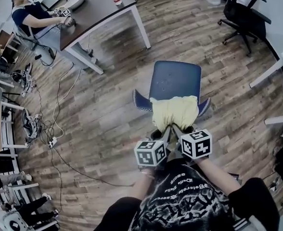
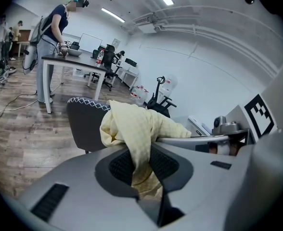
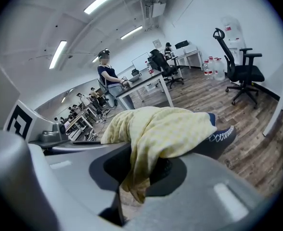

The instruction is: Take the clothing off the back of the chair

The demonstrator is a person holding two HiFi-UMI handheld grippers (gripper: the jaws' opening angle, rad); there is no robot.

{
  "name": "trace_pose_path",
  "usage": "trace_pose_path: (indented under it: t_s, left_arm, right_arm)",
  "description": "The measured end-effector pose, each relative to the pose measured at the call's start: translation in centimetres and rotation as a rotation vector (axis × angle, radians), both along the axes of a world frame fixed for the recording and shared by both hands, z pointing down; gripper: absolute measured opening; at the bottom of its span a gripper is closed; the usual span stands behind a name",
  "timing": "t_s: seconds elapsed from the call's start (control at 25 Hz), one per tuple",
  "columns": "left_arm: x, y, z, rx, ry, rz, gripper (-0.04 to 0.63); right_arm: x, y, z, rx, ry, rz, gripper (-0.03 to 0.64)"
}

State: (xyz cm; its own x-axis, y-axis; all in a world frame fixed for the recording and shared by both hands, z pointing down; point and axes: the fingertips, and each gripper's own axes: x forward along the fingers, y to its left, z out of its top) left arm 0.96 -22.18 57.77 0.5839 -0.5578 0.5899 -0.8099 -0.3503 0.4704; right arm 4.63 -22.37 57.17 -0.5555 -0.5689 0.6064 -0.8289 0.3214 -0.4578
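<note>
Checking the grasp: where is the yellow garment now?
In the head view the yellow garment drapes over the blue chair's back at centre, its near edge pinched by the left gripper and right gripper.

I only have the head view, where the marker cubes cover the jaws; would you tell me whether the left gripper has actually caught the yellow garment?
Observer: Yes. The left gripper view shows the left gripper pinched on a fold of the yellow garment.
Operator: Thank you. And the right one?
Observer: The right gripper is likewise shut on a hanging fold, with a tail of cloth below its pads.
Operator: Is the garment clear of the chair?
Observer: Not yet. From the right gripper view it lies on the chair back, with no gap visible at the stitched edge.
</note>
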Motion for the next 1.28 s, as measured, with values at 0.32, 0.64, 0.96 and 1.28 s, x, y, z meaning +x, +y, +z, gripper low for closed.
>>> trace_pose_path:
  t_s: [0.32,0.64,0.96,1.28]
  left_arm:
    - [-0.6,3.3,-1.5,0.058,0.027,0.026,0.075]
    - [-2.5,6.5,-2.7,0.107,0.030,0.042,0.075]
    - [-4.0,9.4,-3.0,0.124,0.038,0.058,0.075]
    - [-4.4,11.9,-3.3,0.143,0.056,0.068,0.075]
  right_arm:
    - [-0.6,3.2,-1.4,0.057,0.014,0.031,0.063]
    - [-2.5,6.5,-2.6,0.099,0.021,0.057,0.063]
    - [-3.9,9.5,-2.9,0.104,-0.014,0.062,0.065]
    - [-4.5,11.9,-3.2,0.122,-0.007,0.066,0.064]
